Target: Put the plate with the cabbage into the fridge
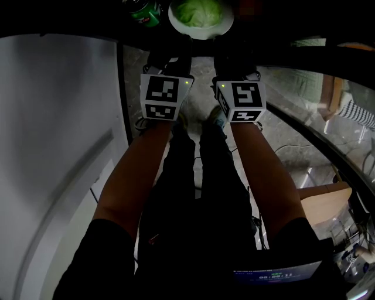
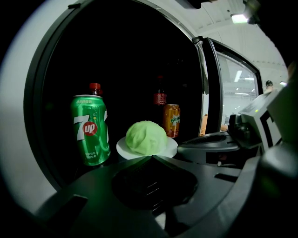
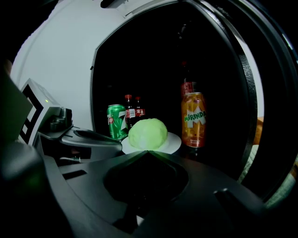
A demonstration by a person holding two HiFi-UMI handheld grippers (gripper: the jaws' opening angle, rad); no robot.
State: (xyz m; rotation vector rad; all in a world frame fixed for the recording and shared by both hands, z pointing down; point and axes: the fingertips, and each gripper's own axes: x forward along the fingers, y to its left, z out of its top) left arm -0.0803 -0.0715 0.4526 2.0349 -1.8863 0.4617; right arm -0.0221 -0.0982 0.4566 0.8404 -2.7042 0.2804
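Observation:
A white plate carrying a pale green cabbage rests on a shelf inside the dark fridge. The same plate and cabbage show straight ahead in the left gripper view; the plate and cabbage appear likewise in the right gripper view. My left gripper and right gripper hover side by side just short of the plate. The left gripper has its jaws met in a point, holding nothing. The right gripper looks the same.
A green 7up can stands left of the plate, an orange Mirinda can right of it, cola bottles behind. The fridge's glass door hangs open at the right. A wooden seat sits on the floor to my right.

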